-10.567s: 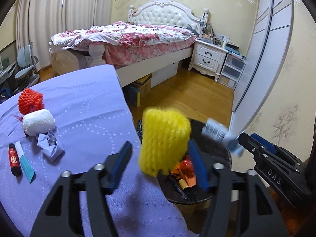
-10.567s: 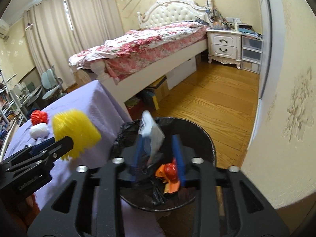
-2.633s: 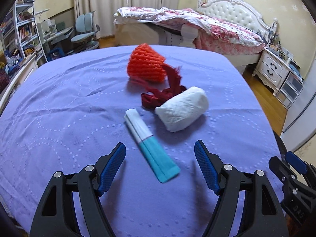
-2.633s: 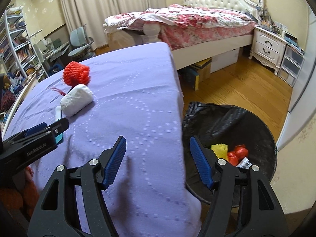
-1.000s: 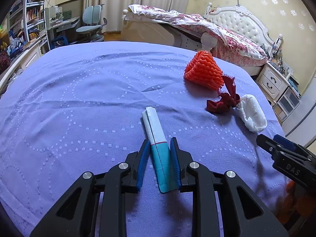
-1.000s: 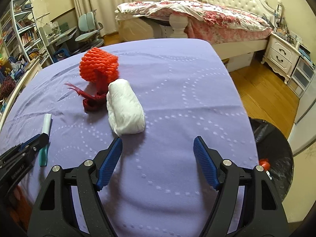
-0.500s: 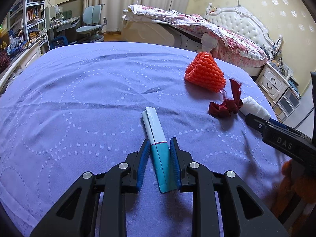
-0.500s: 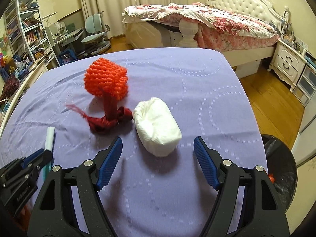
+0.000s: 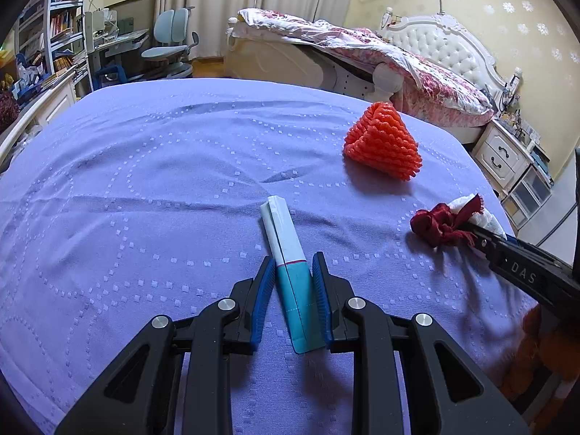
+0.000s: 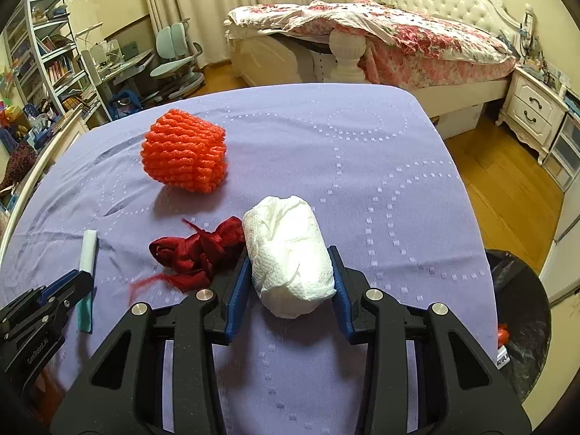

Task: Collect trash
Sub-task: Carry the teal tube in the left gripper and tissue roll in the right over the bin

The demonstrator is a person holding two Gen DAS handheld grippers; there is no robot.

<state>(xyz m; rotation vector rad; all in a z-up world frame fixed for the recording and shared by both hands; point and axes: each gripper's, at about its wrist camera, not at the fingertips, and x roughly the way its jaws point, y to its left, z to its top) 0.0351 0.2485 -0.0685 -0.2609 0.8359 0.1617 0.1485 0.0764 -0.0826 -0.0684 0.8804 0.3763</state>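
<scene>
Pickup step, both sides at once. Left claw (image 9: 293, 282) is closed on the teal-and-white packet (image 9: 288, 253), which lies flat on the purple desk (image 9: 145, 199). Right claw (image 10: 290, 282) straddles the white paper wad (image 10: 288, 253); pads look to be touching its sides, probably gripping, though contact on the far pad is hard to confirm. Next: lift both and carry to the black bin (image 10: 522, 311) off the desk's right edge. Dark red ribbon scrap (image 10: 195, 253) lies touching the wad on its left and may drag along. Orange foam net (image 10: 183, 150) sits farther back, well apart, left for later.
</scene>
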